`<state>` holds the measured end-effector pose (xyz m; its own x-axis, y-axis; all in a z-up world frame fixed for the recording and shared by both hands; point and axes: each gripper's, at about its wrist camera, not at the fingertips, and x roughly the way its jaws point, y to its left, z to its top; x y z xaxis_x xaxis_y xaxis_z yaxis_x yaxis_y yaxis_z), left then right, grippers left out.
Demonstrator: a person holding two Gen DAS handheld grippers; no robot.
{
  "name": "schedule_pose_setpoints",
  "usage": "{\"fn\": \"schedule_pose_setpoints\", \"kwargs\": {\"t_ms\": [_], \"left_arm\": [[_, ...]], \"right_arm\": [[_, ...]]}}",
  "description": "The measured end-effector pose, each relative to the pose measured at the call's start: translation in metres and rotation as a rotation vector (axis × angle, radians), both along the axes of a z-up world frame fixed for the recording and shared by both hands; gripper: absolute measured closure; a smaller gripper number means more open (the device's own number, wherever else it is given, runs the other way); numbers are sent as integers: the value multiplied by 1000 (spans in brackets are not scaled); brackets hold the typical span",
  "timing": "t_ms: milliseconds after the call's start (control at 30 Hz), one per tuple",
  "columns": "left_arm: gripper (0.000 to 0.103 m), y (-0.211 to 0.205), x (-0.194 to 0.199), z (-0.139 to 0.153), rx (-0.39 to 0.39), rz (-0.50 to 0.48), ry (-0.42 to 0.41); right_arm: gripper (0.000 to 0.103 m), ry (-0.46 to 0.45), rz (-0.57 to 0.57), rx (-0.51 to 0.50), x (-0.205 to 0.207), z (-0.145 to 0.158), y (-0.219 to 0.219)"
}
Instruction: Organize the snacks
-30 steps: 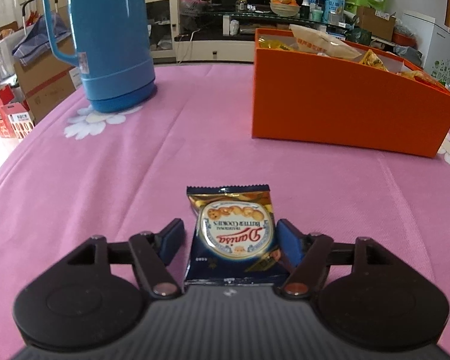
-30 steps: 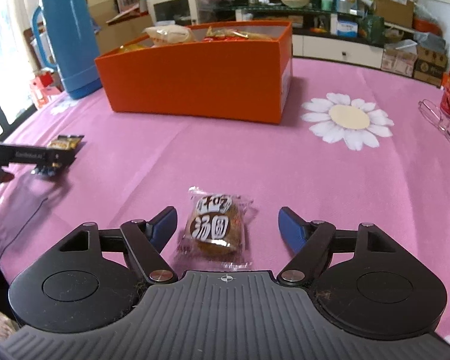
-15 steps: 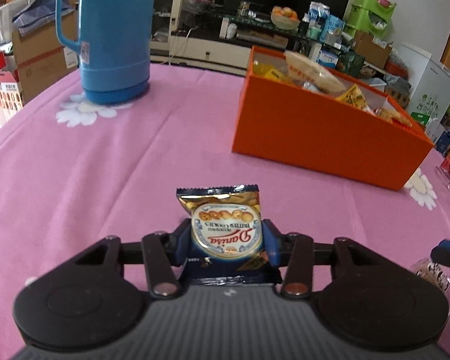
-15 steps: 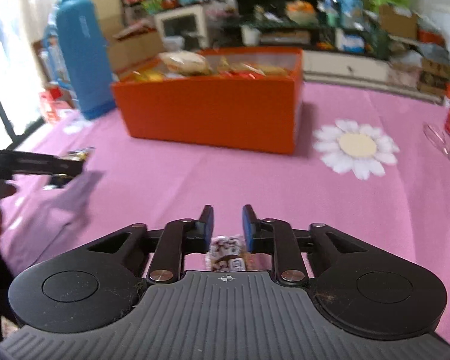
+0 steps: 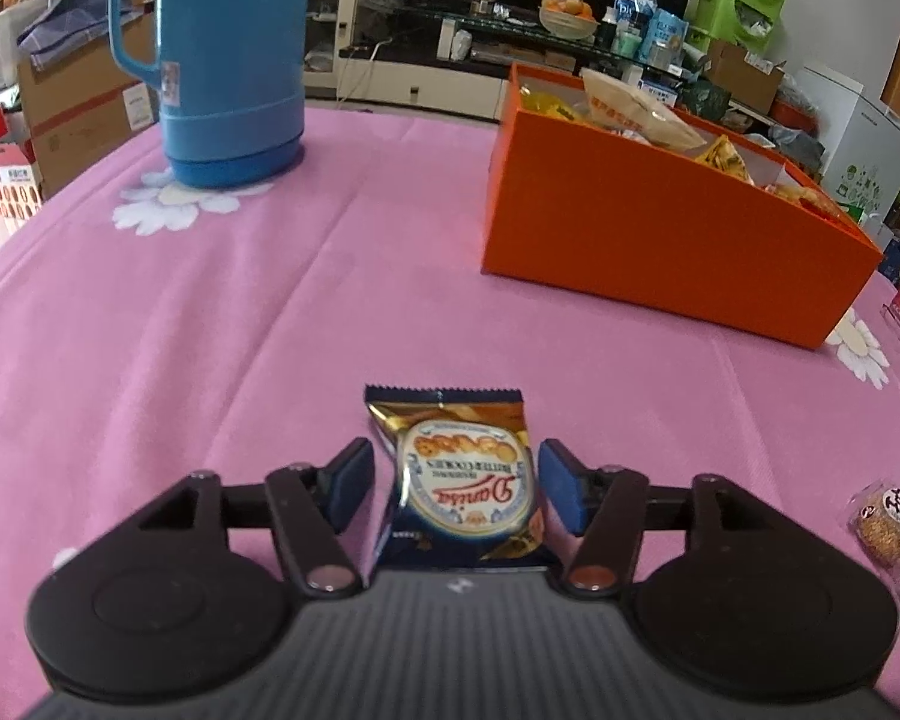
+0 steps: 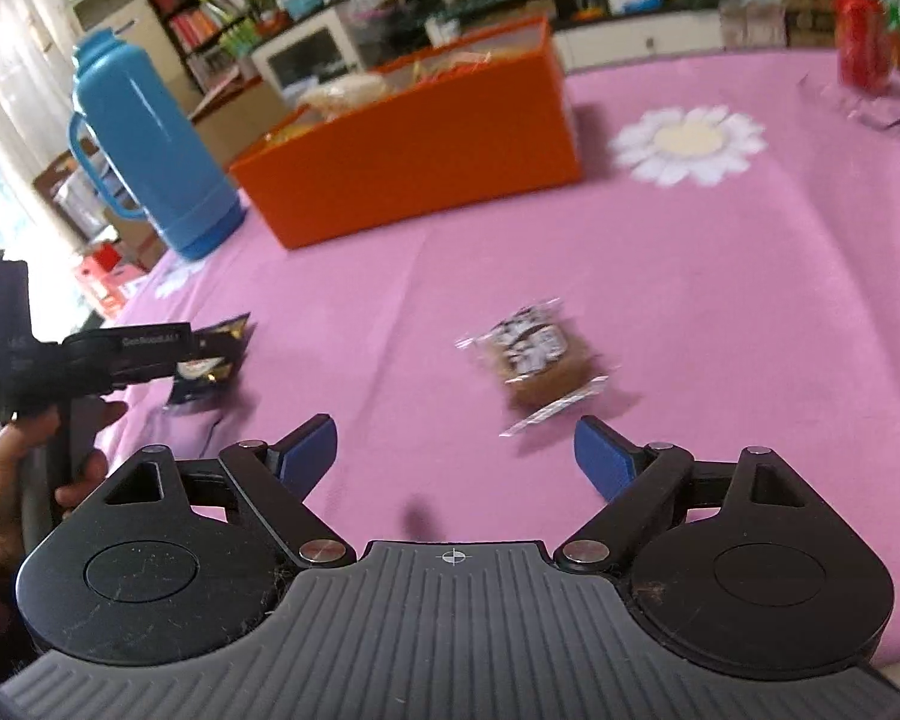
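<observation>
right wrist view blurs the wrapped cake [image 6: 534, 354]; its label is unreadable.

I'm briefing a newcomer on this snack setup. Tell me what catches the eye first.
The orange box, filled with snack packets, stands at the far side of the pink tablecloth, with a tall blue thermos to its left. Nearer, a Danisa cookie packet lies between the open left tongs.

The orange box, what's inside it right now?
The orange box holds several snack packets: a pale wrapped pack sticking above the rim and yellow bags beside it. Its walls hide everything lower down, so the count cannot be told.
</observation>
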<state>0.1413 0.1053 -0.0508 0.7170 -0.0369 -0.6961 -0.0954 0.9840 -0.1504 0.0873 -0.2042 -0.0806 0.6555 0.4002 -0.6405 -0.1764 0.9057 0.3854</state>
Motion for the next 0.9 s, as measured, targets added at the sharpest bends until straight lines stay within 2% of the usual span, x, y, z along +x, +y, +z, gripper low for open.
{"fn": "schedule_pose_setpoints", "kwargs": {"t_ms": [100, 233, 300, 367, 567, 633, 733, 800, 900], "left_arm": [[39, 3, -1, 1, 8, 0, -4], [36, 8, 0, -2, -18, -6, 7], [33, 9, 3, -4, -35, -5, 14], [30, 7, 4, -4, -39, -15, 13], [24, -6, 6, -7, 38, -49, 10], [23, -7, 8, -9, 64, -35, 9], [23, -2, 12, -9, 63, -9, 6], [23, -3, 14, -9, 75, -7, 8], [22, -12, 11, -11, 146, -33, 23]], "right_arm": [[16, 41, 7, 48, 26, -6, 6], [15, -2, -15, -78, 50, -4, 15], [6, -38, -30, -144, 52, -1, 20], [6, -42, -39, -161, 55, 0, 22], [2, -25, -107, -120, 71, -11, 31], [2, -50, -136, -99, 69, -15, 35], [2, -78, -110, -166, 72, -18, 44], [2, -89, -108, -162, 72, -19, 42], [3, -109, -84, -176, 71, -21, 41]]}}
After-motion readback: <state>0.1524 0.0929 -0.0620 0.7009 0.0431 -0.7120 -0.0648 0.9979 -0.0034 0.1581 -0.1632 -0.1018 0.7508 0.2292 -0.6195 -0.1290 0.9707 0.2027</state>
